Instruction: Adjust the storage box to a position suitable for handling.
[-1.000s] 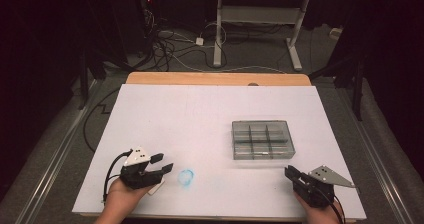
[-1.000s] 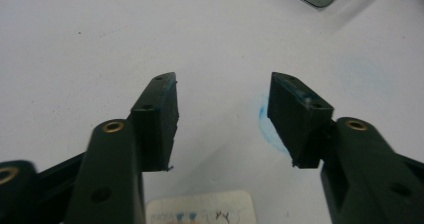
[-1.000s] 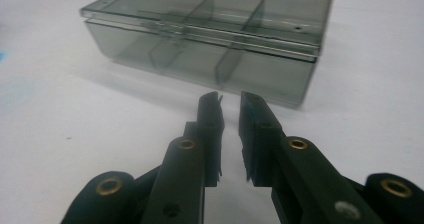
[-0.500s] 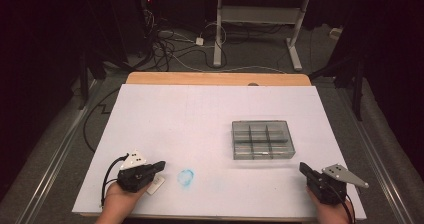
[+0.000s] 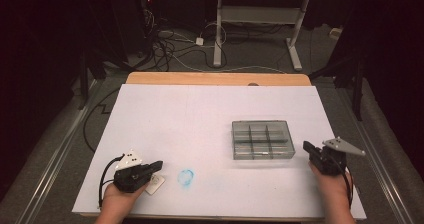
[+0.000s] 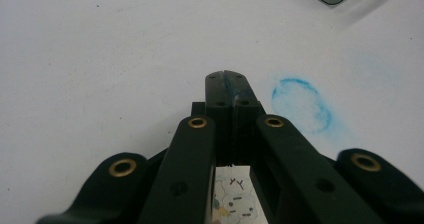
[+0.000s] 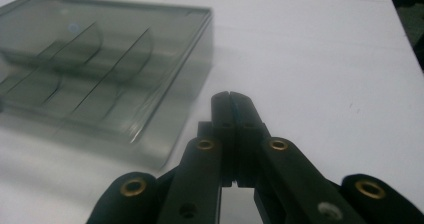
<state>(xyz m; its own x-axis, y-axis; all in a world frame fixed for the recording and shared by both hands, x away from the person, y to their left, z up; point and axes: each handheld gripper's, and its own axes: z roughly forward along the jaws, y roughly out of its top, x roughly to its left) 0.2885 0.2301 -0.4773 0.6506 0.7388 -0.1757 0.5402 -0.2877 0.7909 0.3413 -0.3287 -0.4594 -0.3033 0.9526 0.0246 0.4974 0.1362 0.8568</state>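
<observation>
Currently both the left gripper and right gripper are closed and empty, so nothing is placed: the small card lies under the left, the divided box beside the right.

Wide bare stretch of white table sheet across the far and middle ground, open for passage between the smoky clear plastic compartment box and the small white printed card. Box standing as the one raised obstacle, just beside the closed right gripper, a narrow gap of sheet between them. Card lying flat under the closed left gripper, a faint blue ring stain close by, no bar to passing.
</observation>
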